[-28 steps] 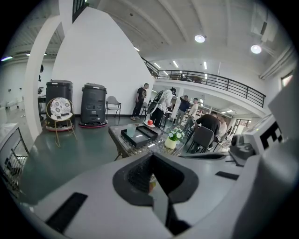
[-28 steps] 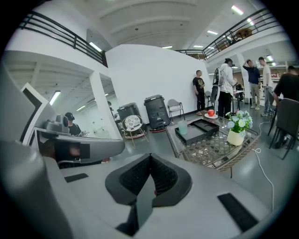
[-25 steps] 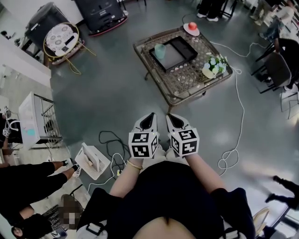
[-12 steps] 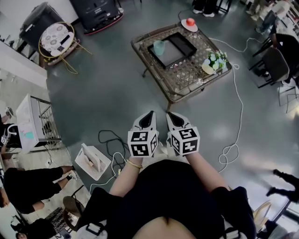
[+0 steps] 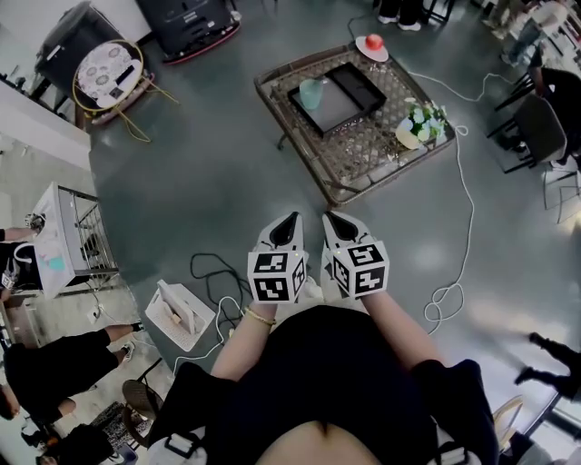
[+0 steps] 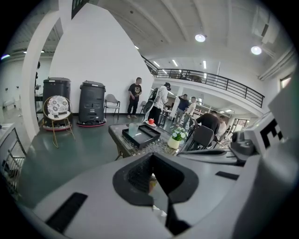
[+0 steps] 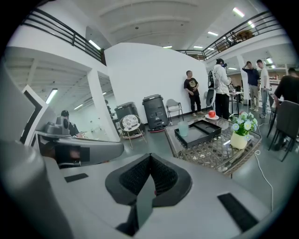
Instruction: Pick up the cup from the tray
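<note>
A pale green cup (image 5: 310, 93) stands upright at the left end of a black tray (image 5: 338, 98) on a low wicker-and-glass table (image 5: 363, 154), well ahead of me. Both grippers are held close to my body, far short of the table. My left gripper (image 5: 290, 223) is shut with nothing in it, and my right gripper (image 5: 332, 221) beside it is shut and empty too. The left gripper view shows the cup (image 6: 134, 129) and tray (image 6: 142, 136) far off beyond the closed jaws. In the right gripper view the cup (image 7: 183, 128) stands on the tray (image 7: 200, 132).
On the table are a vase of flowers (image 5: 418, 127) and a red apple on a plate (image 5: 372, 45). A white cable (image 5: 461, 227) trails on the floor at right. A white box (image 5: 180, 313), a wire rack (image 5: 68, 241), black machines (image 5: 189, 23) and chairs (image 5: 543, 127) stand around. Several people stand beyond.
The view has shifted slightly, so the table sits a little higher in the picture. People at the lower left have moved off. Both grippers stay shut in the same place.
</note>
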A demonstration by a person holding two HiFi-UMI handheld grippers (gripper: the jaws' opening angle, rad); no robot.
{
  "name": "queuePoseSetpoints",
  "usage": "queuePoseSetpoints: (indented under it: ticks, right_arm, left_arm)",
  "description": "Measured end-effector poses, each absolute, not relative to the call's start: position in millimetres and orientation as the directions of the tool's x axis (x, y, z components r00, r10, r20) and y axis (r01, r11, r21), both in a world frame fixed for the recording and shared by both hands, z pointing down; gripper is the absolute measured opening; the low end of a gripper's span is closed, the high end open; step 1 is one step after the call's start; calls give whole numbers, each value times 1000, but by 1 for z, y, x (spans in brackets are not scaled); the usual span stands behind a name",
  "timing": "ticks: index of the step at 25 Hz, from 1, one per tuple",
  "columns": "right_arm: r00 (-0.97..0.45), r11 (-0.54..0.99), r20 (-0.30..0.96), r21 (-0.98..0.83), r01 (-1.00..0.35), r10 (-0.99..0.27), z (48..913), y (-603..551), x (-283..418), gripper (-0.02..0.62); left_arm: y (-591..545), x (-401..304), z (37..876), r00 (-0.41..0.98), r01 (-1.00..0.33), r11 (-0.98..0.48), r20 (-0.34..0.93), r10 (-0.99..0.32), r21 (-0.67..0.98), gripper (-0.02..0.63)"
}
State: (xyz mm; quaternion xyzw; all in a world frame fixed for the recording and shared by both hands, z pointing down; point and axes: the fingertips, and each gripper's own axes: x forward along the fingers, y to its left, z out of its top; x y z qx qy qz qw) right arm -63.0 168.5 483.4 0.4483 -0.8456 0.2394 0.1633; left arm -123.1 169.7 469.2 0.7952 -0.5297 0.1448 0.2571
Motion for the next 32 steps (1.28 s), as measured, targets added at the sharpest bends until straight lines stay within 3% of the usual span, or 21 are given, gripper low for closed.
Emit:
queuePoseSetpoints:
  ticks: [32]
  right_arm:
    - [-600, 541, 531, -284, -791, -598, 500, -70, 24, 9]
  left_arm:
    - [-61, -35, 489, 324, -941, -199, 554, -767, 274, 8]
